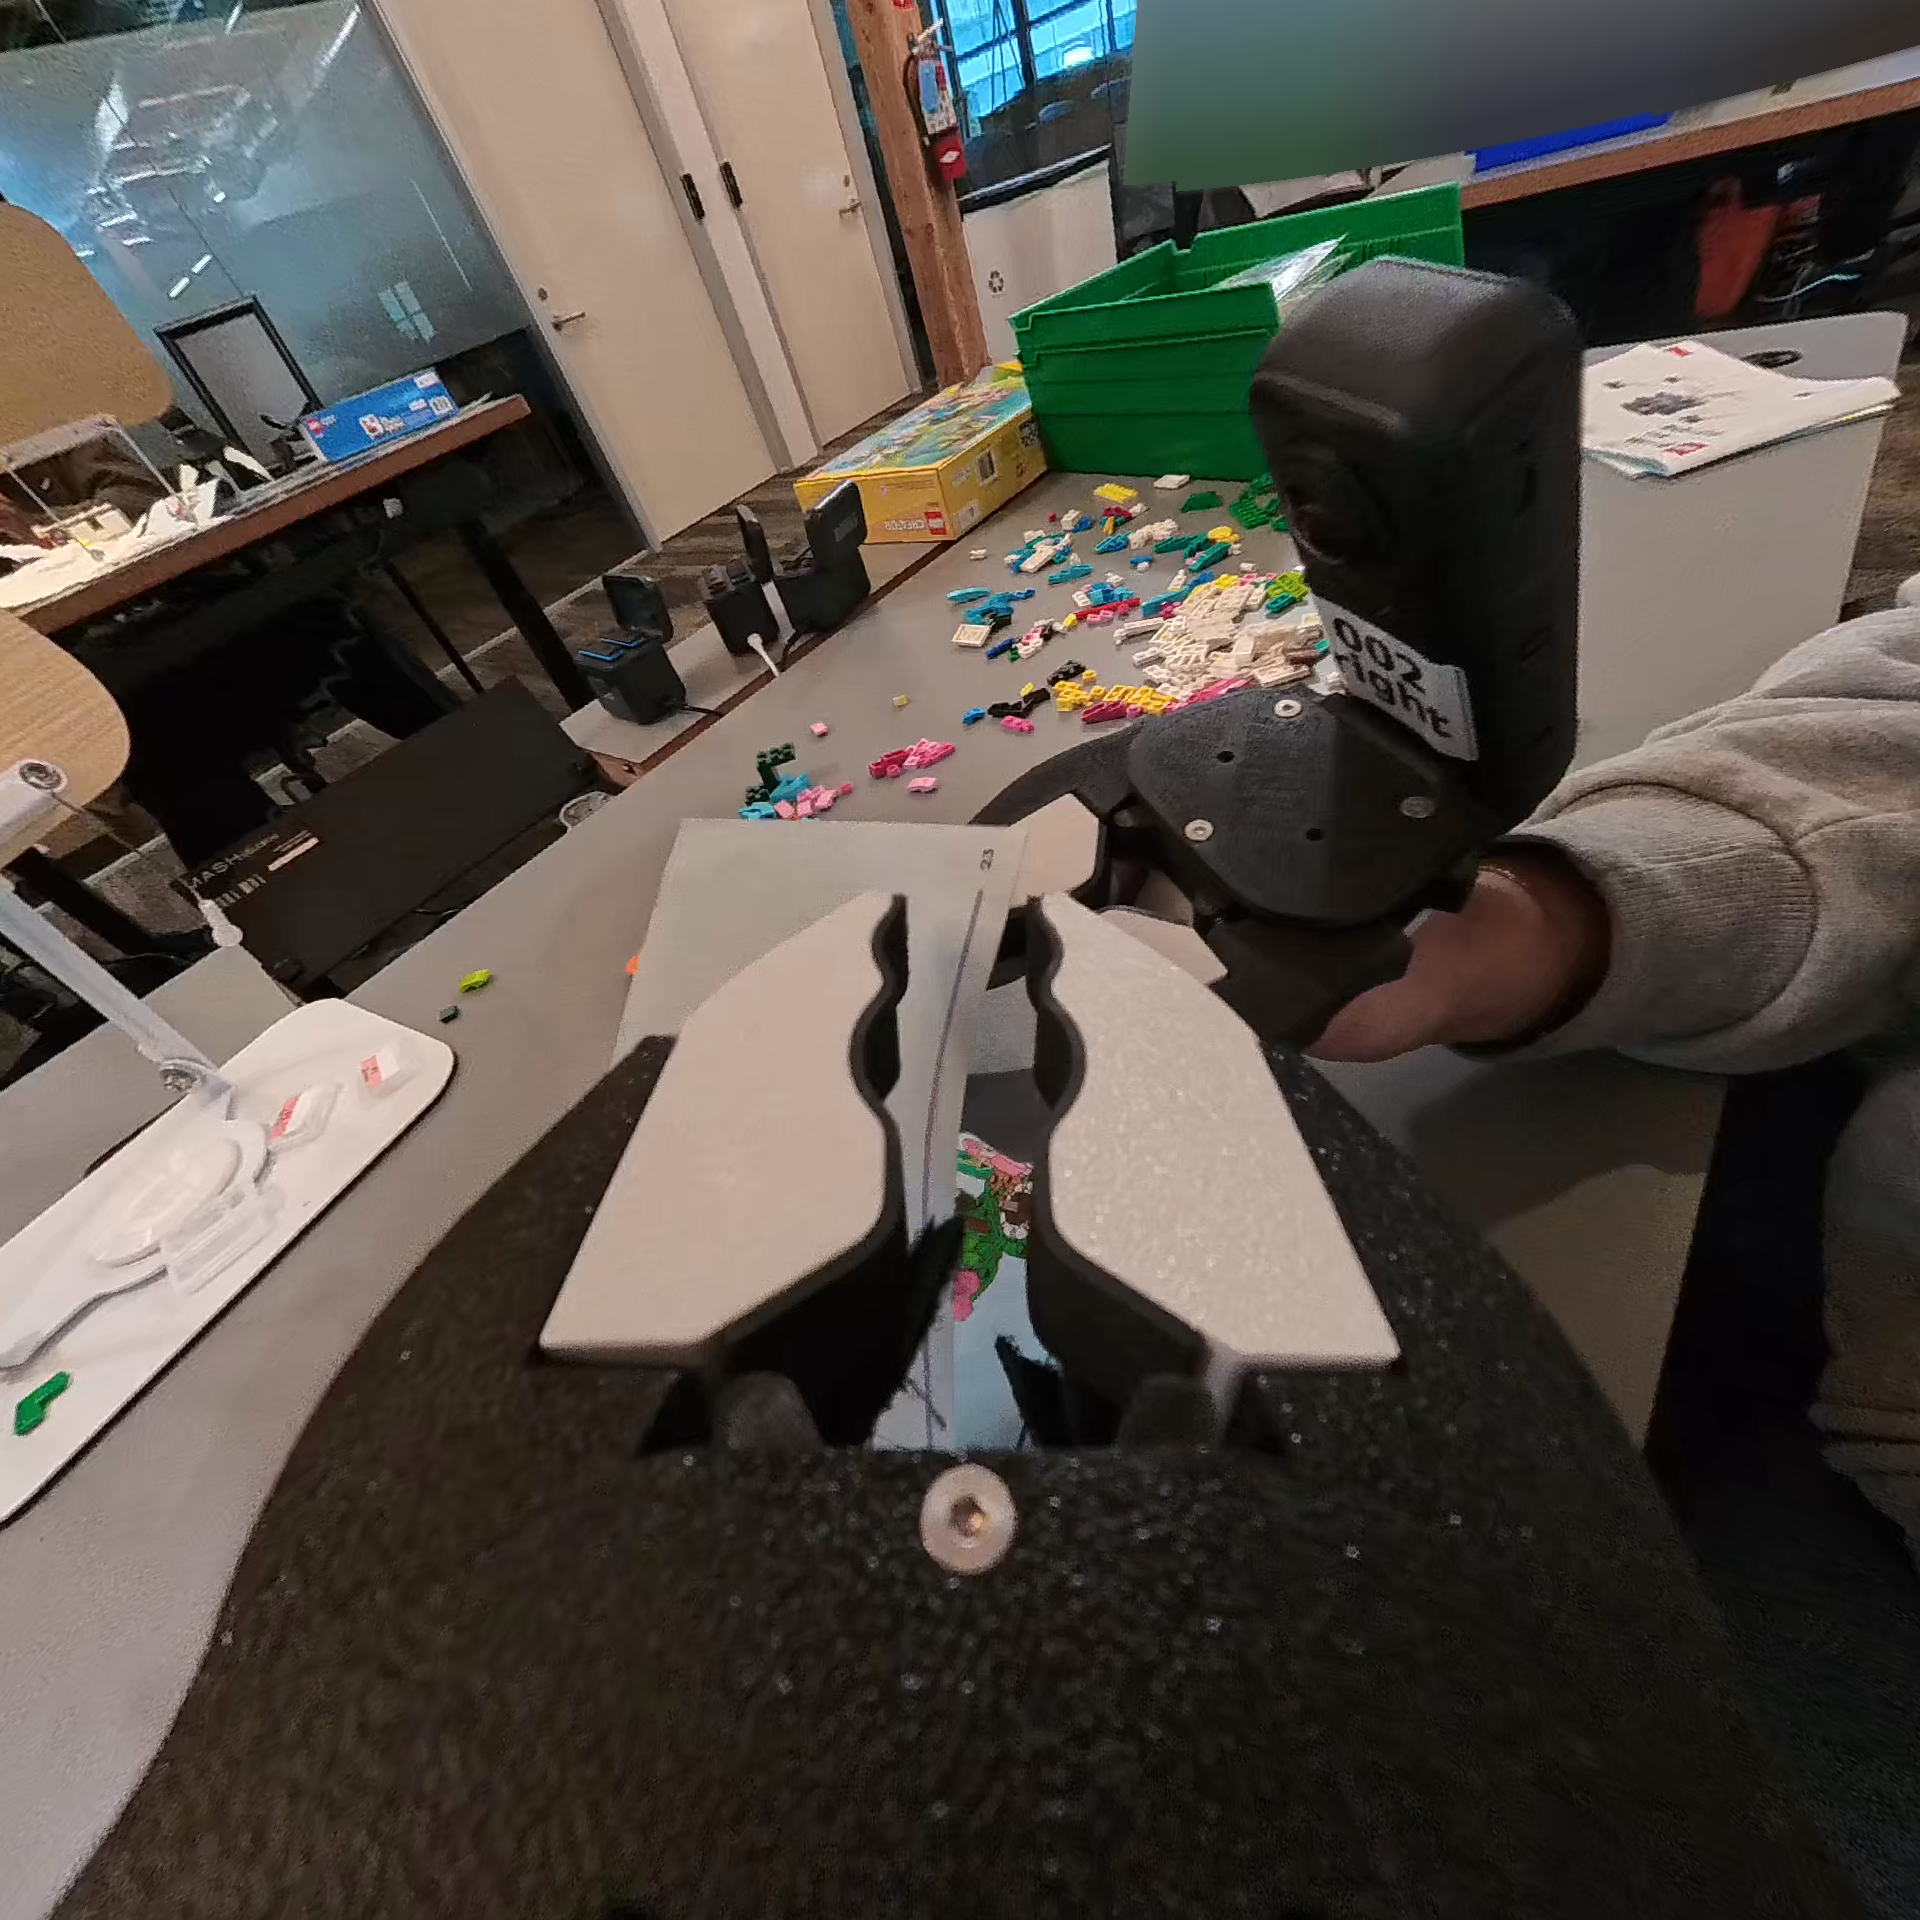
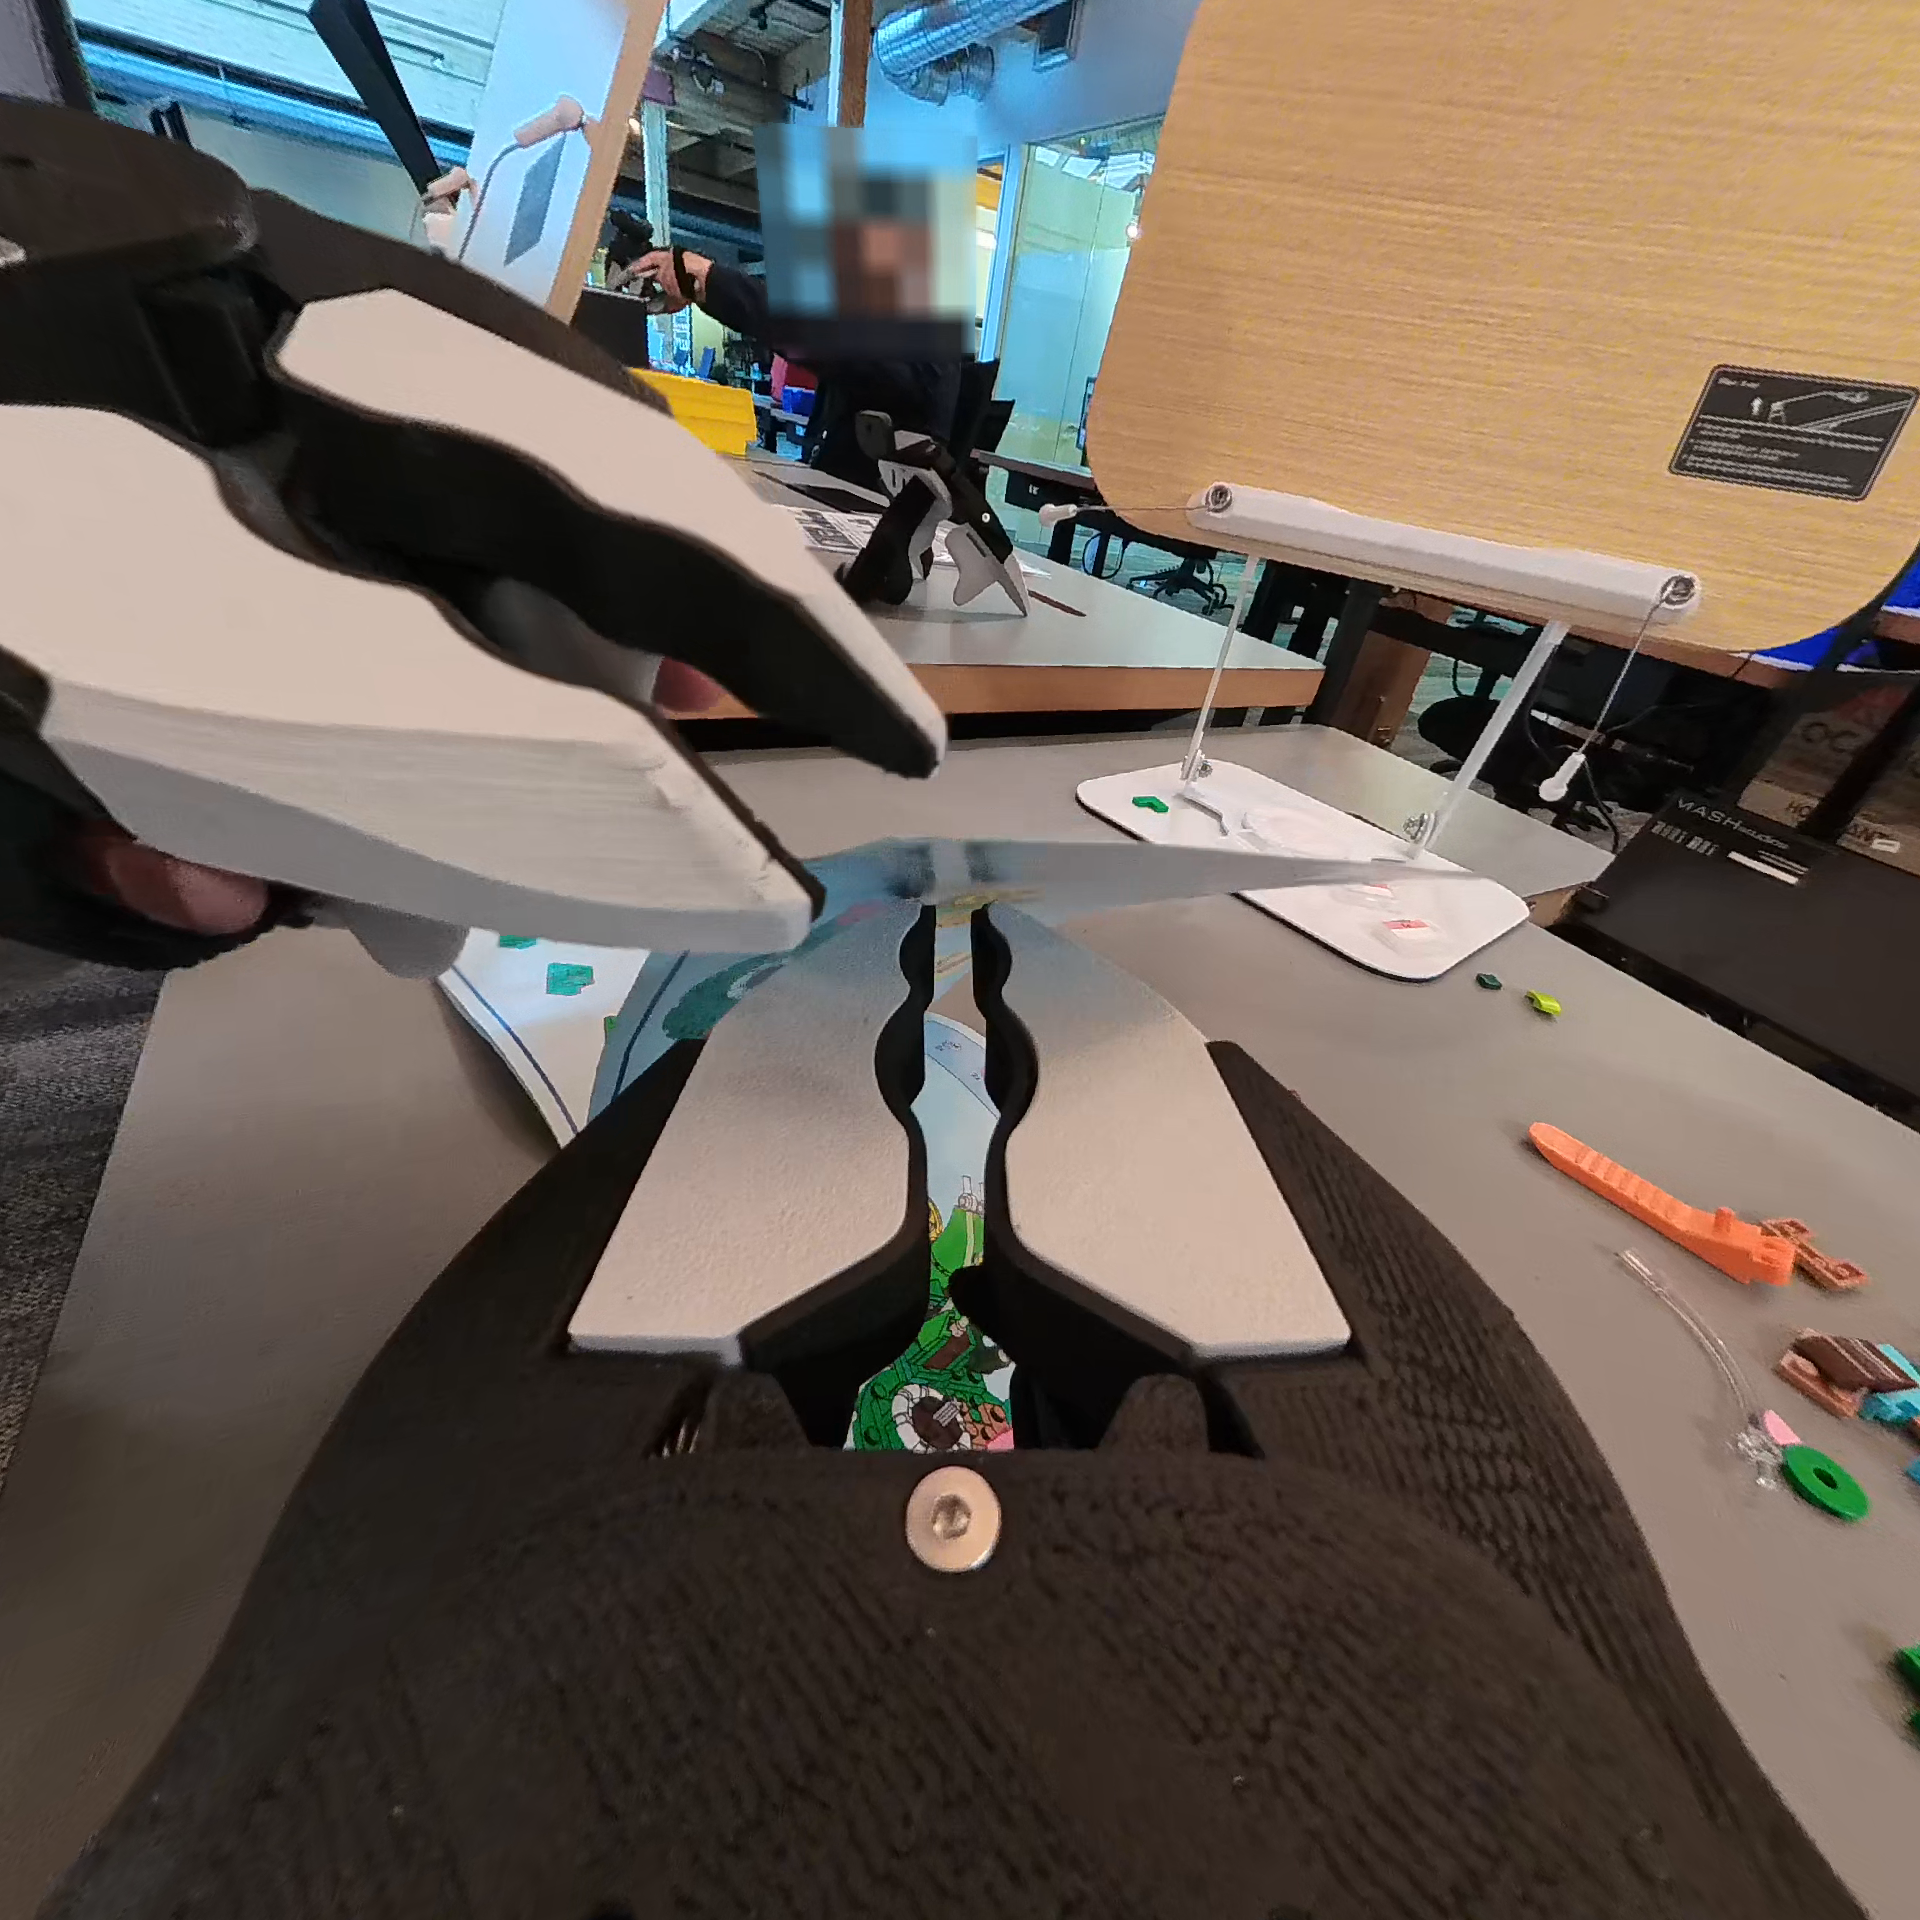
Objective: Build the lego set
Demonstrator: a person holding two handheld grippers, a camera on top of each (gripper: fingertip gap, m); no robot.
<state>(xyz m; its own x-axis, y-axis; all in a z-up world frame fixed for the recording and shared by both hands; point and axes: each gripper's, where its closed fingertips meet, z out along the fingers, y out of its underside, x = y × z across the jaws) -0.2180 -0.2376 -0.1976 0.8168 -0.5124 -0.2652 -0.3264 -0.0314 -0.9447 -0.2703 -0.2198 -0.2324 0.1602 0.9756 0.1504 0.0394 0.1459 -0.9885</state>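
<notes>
A raised booklet page (image 1: 831, 883) stands between the left gripper's (image 1: 961, 914) parted jaws, untouched. The right gripper (image 2: 951, 920), at 2 o'clock, pinches this page's edge.

The booklet (image 2: 940, 1351) lies open on the grey surface (image 1: 468, 1049), its glossy pages printed with bright green, brown and pink brick-model pictures. 1 page (image 1: 821, 914) is lifted off the rest, pale grey on its back, with a thin dark line near one edge. In the right wrist view that page (image 2: 1143, 862) shows edge-on as a thin, slightly curved sheet just above the right gripper's (image 2: 951, 920) fingertips, with the left gripper (image 2: 862, 821) beside it.
</notes>
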